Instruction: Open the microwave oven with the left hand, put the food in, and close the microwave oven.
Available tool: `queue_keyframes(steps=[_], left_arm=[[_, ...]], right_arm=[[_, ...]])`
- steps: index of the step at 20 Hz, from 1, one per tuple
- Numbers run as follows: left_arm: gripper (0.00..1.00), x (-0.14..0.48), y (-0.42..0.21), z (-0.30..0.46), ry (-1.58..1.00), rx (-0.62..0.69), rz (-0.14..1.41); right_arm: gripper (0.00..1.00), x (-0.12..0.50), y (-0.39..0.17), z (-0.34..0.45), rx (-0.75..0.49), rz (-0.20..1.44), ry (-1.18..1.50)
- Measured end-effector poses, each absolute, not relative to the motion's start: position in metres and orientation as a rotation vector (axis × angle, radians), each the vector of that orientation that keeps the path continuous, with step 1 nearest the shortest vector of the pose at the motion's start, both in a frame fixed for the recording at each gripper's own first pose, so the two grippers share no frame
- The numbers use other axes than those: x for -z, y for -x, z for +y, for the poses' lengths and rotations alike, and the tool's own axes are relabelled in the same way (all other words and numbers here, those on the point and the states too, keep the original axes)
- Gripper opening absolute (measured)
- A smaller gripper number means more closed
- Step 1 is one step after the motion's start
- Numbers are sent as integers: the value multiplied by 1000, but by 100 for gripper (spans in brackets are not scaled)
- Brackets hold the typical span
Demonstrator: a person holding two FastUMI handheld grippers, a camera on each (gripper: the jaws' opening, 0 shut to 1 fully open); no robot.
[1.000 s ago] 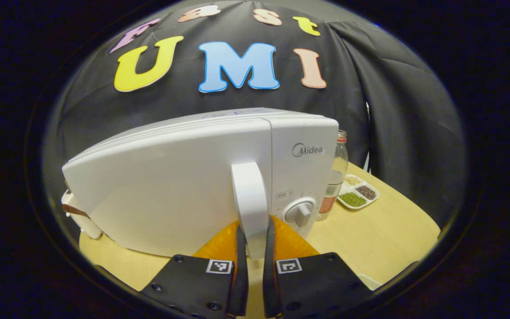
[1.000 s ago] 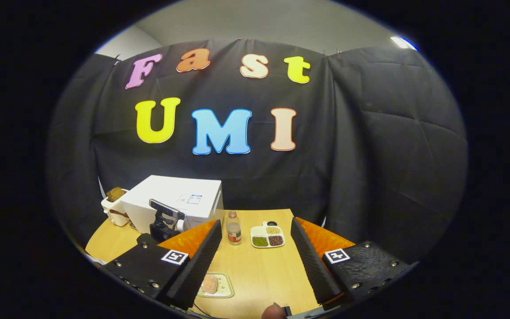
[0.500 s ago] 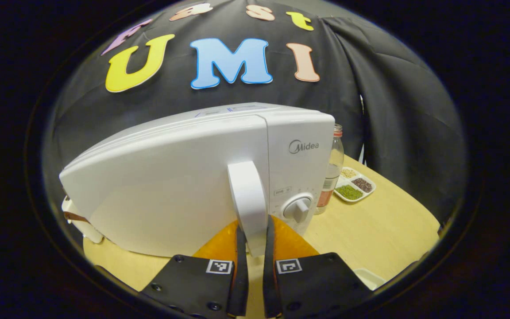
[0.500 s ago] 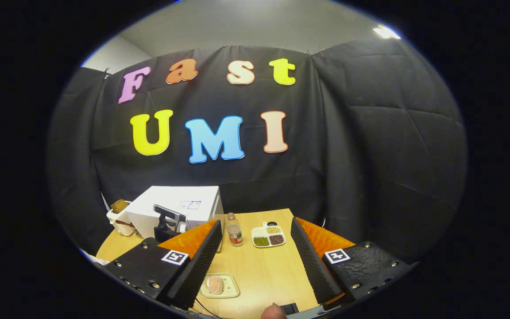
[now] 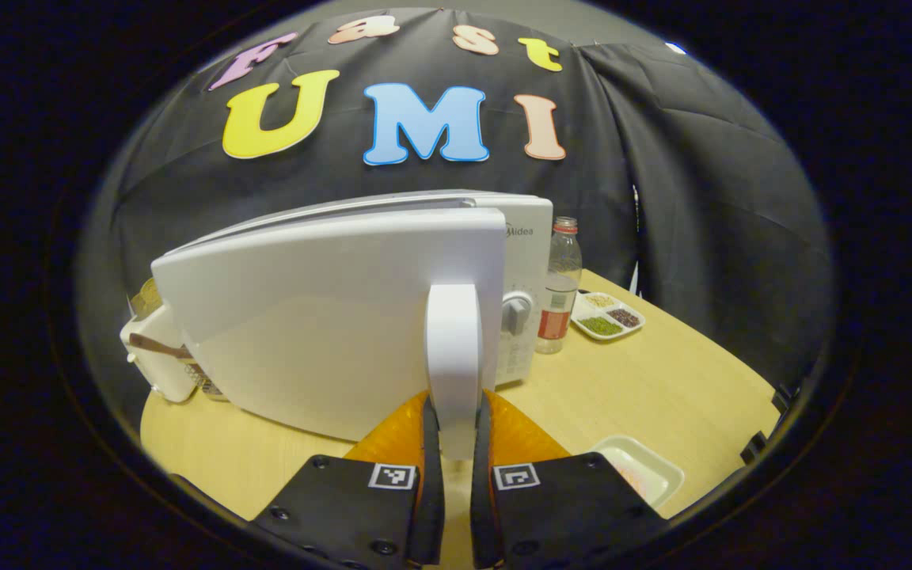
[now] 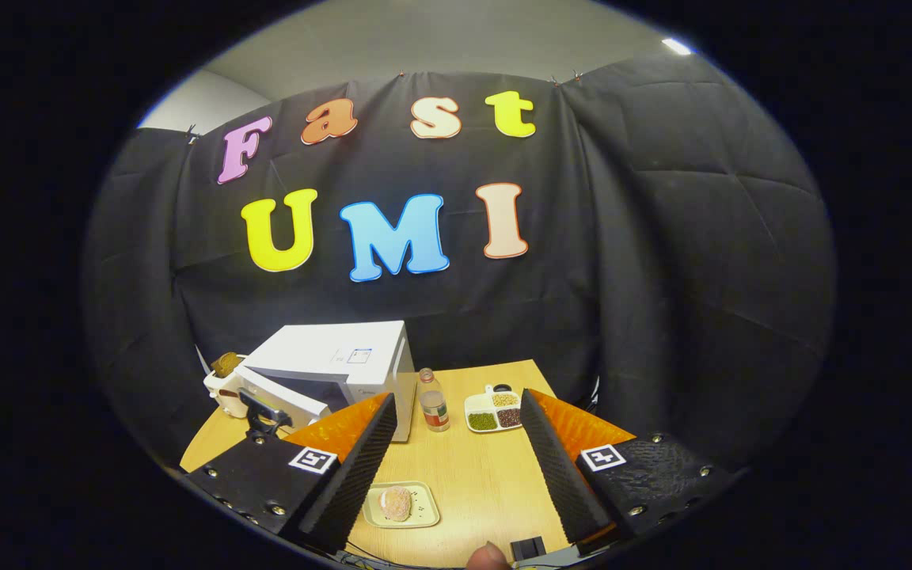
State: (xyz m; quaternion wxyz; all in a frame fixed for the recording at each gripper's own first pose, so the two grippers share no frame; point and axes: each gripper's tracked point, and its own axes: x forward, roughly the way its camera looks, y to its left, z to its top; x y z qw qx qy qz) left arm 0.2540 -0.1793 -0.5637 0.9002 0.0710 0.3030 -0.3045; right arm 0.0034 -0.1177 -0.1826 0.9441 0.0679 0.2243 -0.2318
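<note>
I see the big wooden counter (image 6: 472, 475) first, and on it sits the white microwave oven (image 6: 345, 368). Its door (image 5: 329, 317) is partly swung out from the box. A white handle (image 5: 452, 356) runs up the door edge. My left tongs (image 5: 450, 483) are clenched on that handle, one finger on each side, both pressing on it. My right tongs (image 6: 452, 467) hang up above the counter, spread wide, with nothing between them.

The food (image 6: 396, 503) is a small round pinkish thing. It lies on a little pale plate (image 6: 424, 516) on the counter, near my right tongs and in front of the oven. It is not in the oven yet.

A clear bottle (image 5: 559, 289) stands just beside the oven's right side. A small white tray of seeds (image 5: 608, 315) lies past it. A white holder (image 5: 157, 360) stands at the oven's other side.

I think the door needs to swing out more before the food can go in. The handle is smooth, so my left tongs may slip off if I pull crooked. If I pull too hard, the whole oven may slide and bump the bottle over. The food may roll off the plate if I tip it.
</note>
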Motion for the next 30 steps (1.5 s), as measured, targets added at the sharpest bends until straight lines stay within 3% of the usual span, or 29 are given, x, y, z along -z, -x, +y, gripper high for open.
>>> queue_keyframes(steps=[8, 13, 17, 23, 30], left_arm=[[20, 545, -195, -65, -126, 572, 633], [22, 538, -181, 6, -98, 477, 622], [22, 537, -179, 52, -74, 427, 617], [21, 541, -190, 128, 24, 286, 626], [23, 538, -180, 152, 2, 303, 712]], right_arm=[[97, 263, -36, -71, 329, 604, -239], [98, 382, -45, -28, 241, 847, -252], [98, 462, -51, -9, 212, 1029, -236], [98, 527, -54, -4, 227, 1171, -194], [97, 592, -48, 10, 207, 1298, -160]])
